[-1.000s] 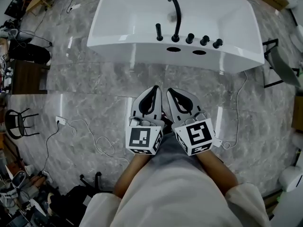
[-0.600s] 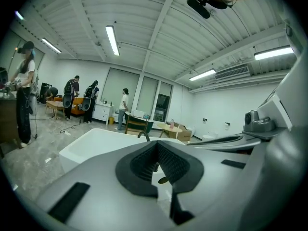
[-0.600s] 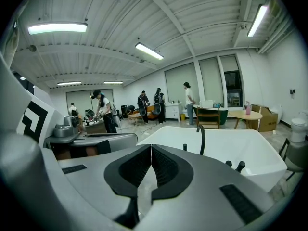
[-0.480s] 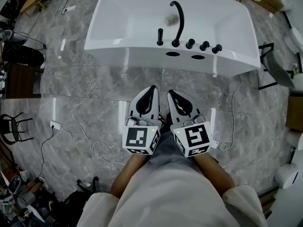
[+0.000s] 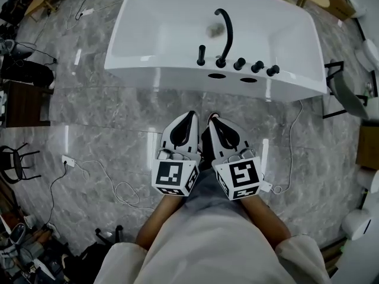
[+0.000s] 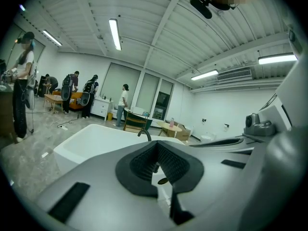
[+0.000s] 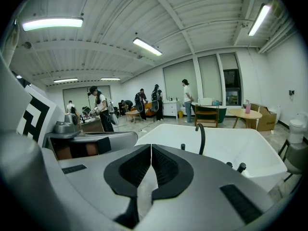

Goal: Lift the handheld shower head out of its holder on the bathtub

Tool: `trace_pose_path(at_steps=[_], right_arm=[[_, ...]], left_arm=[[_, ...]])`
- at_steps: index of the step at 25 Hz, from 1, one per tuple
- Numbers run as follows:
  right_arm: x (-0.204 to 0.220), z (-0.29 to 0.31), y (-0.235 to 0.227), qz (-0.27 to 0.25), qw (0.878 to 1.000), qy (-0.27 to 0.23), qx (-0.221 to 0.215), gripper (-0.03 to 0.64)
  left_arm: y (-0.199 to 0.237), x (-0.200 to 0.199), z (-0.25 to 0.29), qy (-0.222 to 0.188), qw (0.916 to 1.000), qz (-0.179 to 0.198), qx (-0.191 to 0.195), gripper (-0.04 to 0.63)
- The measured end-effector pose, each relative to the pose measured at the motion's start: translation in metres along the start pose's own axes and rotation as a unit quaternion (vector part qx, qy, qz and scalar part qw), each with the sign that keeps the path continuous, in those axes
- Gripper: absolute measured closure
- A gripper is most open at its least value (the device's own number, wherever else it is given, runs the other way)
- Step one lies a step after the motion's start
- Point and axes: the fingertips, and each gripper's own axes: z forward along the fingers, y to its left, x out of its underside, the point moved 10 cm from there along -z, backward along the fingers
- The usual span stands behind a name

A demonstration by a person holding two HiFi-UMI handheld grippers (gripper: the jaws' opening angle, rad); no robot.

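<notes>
The white bathtub (image 5: 154,22) stands on the grey marble floor ahead of me. On its near rim a short black upright handheld shower head (image 5: 201,55) sits in its holder, just left of the tall curved black faucet (image 5: 225,31). My left gripper (image 5: 190,116) and right gripper (image 5: 212,120) are side by side over the floor, short of the tub, both shut and empty. The left gripper view has the shut jaws (image 6: 155,146) aimed at the tub (image 6: 91,141). From the right gripper (image 7: 151,147), the shower head (image 7: 183,147) and faucet (image 7: 201,136) are visible.
Three black knobs (image 5: 256,67) line the rim right of the faucet, with two oval holes (image 5: 217,76) below. Cables (image 5: 100,176) trail across the floor at left, and another (image 5: 293,147) at right. A black chair (image 5: 15,158) is at left and a black-framed stand (image 5: 340,87) at right. People (image 7: 98,109) stand far off.
Both grippers have moved forward together, and the gap of floor between their tips and the tub's near side has shrunk. Both have stayed shut.
</notes>
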Motion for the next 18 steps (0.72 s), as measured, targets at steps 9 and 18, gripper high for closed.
trace_pose_path(at_steps=[9,18], right_arm=[[-0.018,0.046,-0.035,0.009,1.0,0.012,0.015,0.597],[-0.041,0.089,-0.093,0.012,0.999,0.03,0.009,0.597]], left_arm=[[0.021,-0.007,0.054,0.02,0.9998,0.003,0.004,0.592],[0.027,-0.022,0.127,0.023,0.9997,-0.008,0.006,0.592]])
